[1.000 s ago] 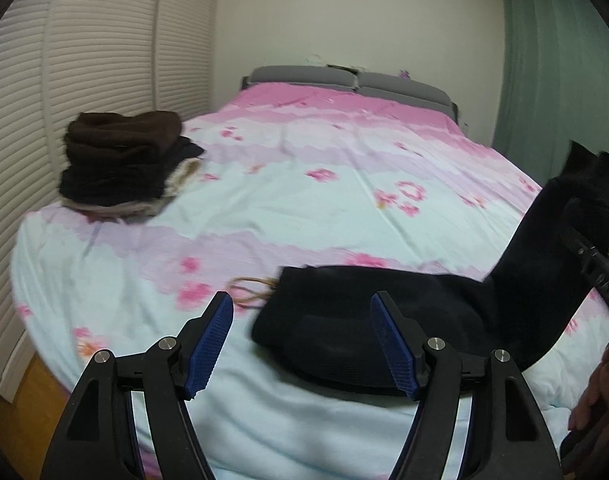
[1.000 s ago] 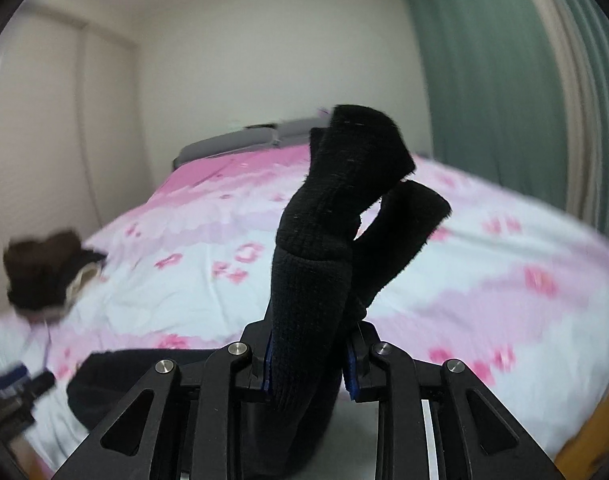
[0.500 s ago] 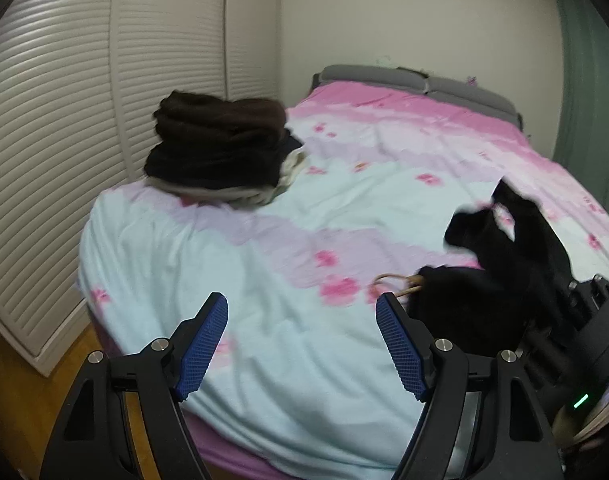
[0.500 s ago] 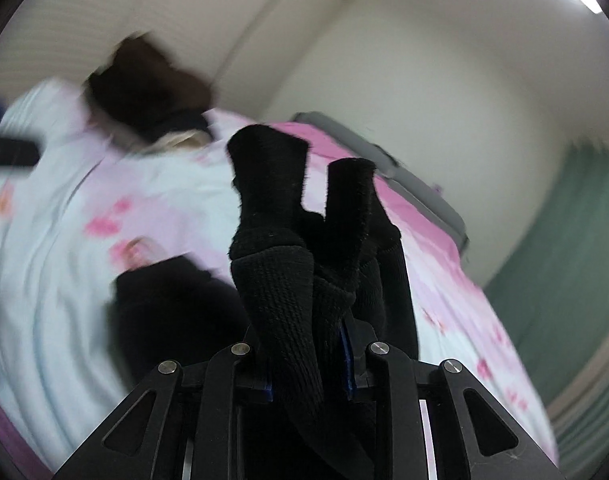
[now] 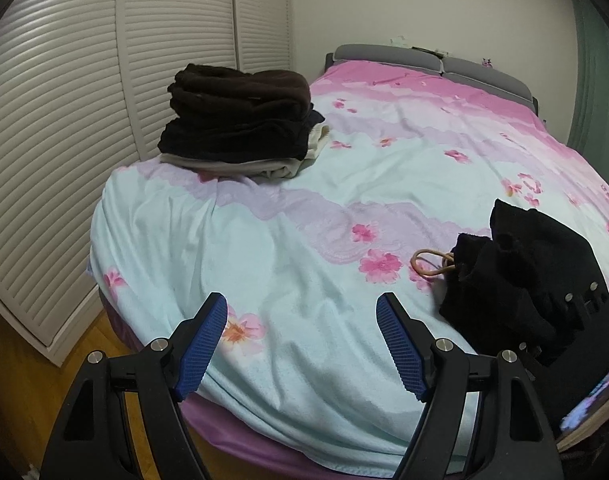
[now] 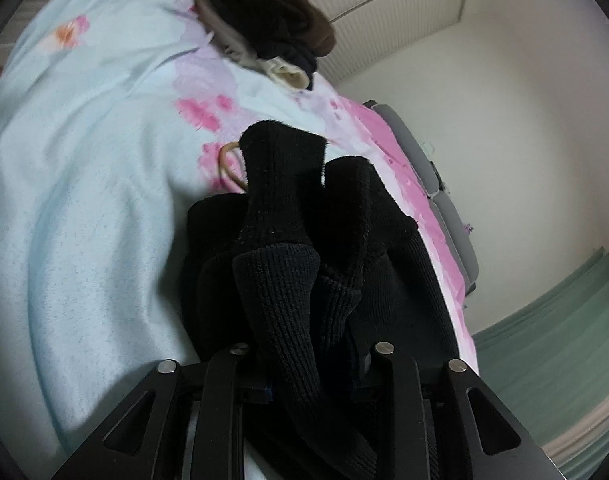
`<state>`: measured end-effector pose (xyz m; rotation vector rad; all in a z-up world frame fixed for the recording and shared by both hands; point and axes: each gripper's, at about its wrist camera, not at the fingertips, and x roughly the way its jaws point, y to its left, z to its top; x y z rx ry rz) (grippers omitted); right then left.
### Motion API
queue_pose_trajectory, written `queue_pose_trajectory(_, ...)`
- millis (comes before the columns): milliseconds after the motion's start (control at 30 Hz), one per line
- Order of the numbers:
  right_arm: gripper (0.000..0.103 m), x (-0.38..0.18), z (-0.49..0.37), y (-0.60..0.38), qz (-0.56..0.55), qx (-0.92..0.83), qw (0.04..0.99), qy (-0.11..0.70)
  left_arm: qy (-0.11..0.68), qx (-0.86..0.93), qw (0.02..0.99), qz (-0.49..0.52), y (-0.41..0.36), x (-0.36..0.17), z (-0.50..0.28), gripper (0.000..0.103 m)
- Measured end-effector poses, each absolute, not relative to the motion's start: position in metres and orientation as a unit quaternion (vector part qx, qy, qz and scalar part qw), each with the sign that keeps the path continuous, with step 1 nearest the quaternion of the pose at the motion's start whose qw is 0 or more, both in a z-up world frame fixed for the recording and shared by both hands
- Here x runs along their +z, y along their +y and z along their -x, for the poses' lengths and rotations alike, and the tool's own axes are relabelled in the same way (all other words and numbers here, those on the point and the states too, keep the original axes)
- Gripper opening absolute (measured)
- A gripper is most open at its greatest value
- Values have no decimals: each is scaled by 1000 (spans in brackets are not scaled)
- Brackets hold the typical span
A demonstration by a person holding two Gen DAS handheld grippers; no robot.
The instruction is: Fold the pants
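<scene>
- The left gripper [image 5: 302, 344] hangs with its blue pads [image 5: 202, 346] spread wide and nothing between them, over the near corner of the bed [image 5: 176, 240], just inside the edge where the cover drops toward the wood floor [image 5: 96, 340].
- Ahead of it lies a wide, bare stretch of the pale blue and pink flowered cover.
- The right gripper [image 6: 310, 384] has the black knit pants [image 6: 288, 280] between its fingers; its jaws have just been opening a little, and the fabric hides the pads, so I cannot tell whether they still press.
- The pants [image 5: 520, 276] sit bunched near the bed's near edge, at the right in the left wrist view, cuffs doubled toward the waist.
- A tan drawstring loop [image 5: 430, 262] pokes out beside them.
- A stack of folded dark clothes [image 5: 240, 120] rests by the bed's far left edge, next to the louvered doors [image 5: 64, 120].
</scene>
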<state>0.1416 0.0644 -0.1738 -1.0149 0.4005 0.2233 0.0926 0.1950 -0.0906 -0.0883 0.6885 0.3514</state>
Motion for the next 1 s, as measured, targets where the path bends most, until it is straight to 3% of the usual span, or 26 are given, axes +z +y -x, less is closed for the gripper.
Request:
queue_pose_trajectory(67,36,-167,-138,62,475,111,853,187,333,171,927,40,194,-87,-92,77)
queue_pose_trajectory(233,61,-147,-115,54,444,132,869,174,324,168,930,37,189,-77,-86,80)
queue_pose_trajectory(333,64,-136,-105,48,416,152,878,183,321,169,931,38,187,-71,-81,80)
queue_pose_trajectory(500,64,-102,-103,6,271,197,912,236,313,158,936,43,177,-65,-79,80)
queue_pose_trajectory(600,61,-82,-109,-26,201,205,925,250,313,141,938,47,164,-64,-83,80)
queue_pose_trajectory(733,39,-81,-138,-26,180,230,914,281,319,122,938,61,155,-66,-89,80)
queue_pose_trajectory(933,36,-107,-169,-3,174,267,891,324,323,120,935,83,161,-68,-87,80)
queue_pose_trajectory(1000,26,-116,-176,0,171,267,888,333,324,125,934,88,167,-69,-86,80)
